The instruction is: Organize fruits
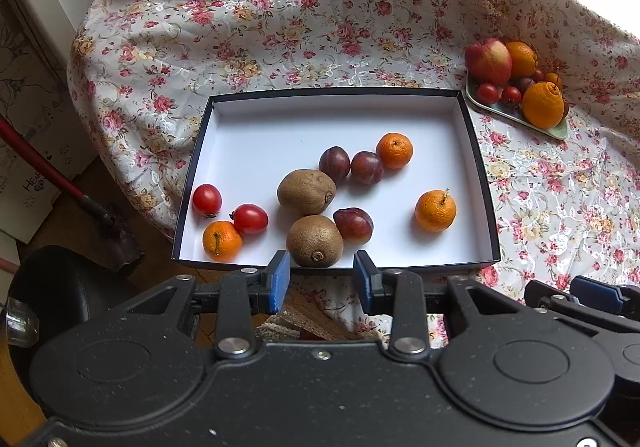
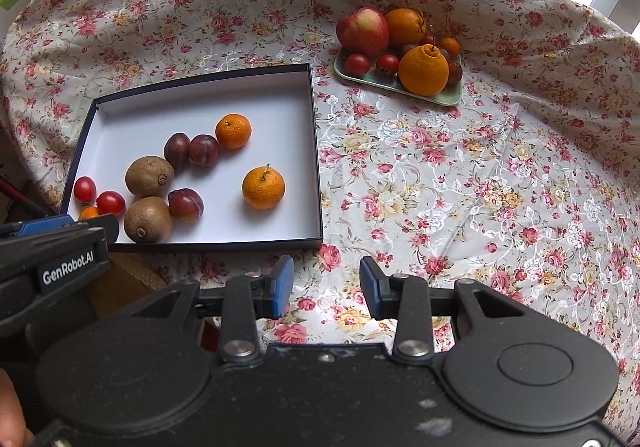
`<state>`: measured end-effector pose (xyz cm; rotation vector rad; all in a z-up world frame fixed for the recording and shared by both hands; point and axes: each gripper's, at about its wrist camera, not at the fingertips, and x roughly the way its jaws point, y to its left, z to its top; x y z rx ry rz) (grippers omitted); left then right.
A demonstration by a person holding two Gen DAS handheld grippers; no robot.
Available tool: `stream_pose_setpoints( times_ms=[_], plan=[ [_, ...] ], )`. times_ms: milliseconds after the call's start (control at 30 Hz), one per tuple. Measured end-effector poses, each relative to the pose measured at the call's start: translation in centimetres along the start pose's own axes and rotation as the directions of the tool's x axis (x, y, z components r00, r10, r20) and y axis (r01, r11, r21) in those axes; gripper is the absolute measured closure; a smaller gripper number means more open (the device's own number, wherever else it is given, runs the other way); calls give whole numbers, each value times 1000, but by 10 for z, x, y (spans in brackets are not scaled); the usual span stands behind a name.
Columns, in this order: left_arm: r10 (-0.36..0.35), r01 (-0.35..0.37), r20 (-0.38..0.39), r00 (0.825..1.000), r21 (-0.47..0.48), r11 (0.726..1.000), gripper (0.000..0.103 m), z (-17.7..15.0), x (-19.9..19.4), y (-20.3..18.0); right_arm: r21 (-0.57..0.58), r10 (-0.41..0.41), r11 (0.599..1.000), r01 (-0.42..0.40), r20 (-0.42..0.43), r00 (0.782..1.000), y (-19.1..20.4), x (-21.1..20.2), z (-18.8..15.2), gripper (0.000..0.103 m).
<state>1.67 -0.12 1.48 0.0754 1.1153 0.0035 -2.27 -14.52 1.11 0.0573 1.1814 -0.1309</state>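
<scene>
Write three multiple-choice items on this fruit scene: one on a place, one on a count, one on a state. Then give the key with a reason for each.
1. Where is the apple?
A. in the box
B. on the green tray
C. on the bare cloth

2. How many kiwis lie in the box?
A. one
B. two
C. four

3. What is the left gripper doing?
A. clamping a kiwi
B. clamping a tomato
C. holding nothing, jaws apart

Key: B, the apple sits among the oranges on the green tray; B, two brown kiwis show in the box; C, only open space shows between the left gripper's blue pads.
</scene>
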Motion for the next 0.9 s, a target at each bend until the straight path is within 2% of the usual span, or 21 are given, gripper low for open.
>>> stream_pose_setpoints(
  times_ms=[367,900],
  plan=[
    [-22,22,-57,998,2,1000,59,-2,10,-4,-4,0,1000,0,-16,1000,-1,4,0,64],
    [-32,34,-53,998,34,999,59,-5,12,-11,15,28,1000,-28,-45,999,-4,8,2,64]
  ],
)
